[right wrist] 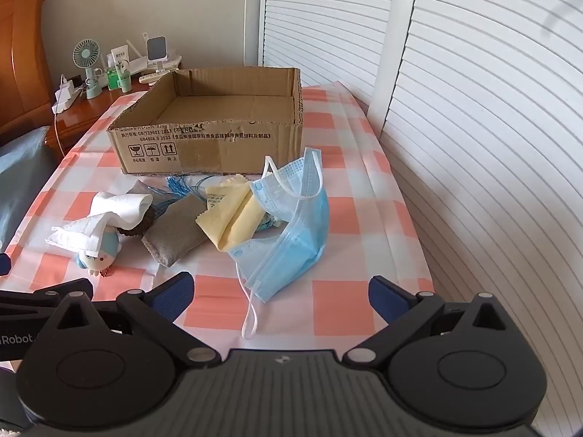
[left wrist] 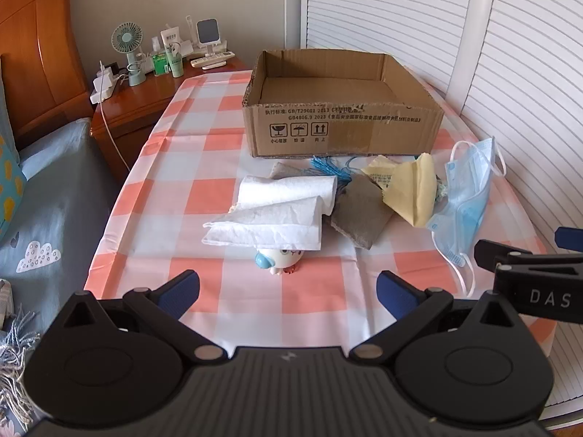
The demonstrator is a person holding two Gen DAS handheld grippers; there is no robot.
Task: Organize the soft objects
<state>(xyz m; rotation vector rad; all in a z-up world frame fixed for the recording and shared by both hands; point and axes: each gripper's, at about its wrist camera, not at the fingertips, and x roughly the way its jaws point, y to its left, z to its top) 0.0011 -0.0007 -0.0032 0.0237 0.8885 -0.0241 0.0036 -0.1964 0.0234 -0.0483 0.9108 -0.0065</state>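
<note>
Currently both of your tools hover over the near edge of the desk [left wrist: 153,167], tilted down at the pile, nothing in hand. Left gripper [left wrist: 288,291]: jaws spread wide, empty. Right gripper [right wrist: 280,291]: same, wide and empty. That reads as a starting pose, each tool lined up on its own half of the pile.

Cardboard box [left wrist: 342,131] sits toward the far edge, open top, nothing inside as far as either view shows; likely the bin for the soft things, placed just behind them so each carry is short.

Pile lies just in front of the box:
- white paper towel [left wrist: 277,215], loosely rolled, left end, draped over a small toy figure [left wrist: 277,262].
- grey cloth [left wrist: 360,215], middle.
- yellow cloth [left wrist: 411,189], folded, leaning against its neighbours.
- blue face mask [left wrist: 462,200], right end, ear loop trailing toward the near edge.
- blue string [left wrist: 328,167], tucked against the box's front wall.

Left view gives the towel and toy straight ahead, plus the bed beside the desk's left edge. Right view puts the mask [right wrist: 288,233] directly before your jaws and shows something dark under the towel, too hidden to name. Probably you'd take the mask first with the right.
</note>
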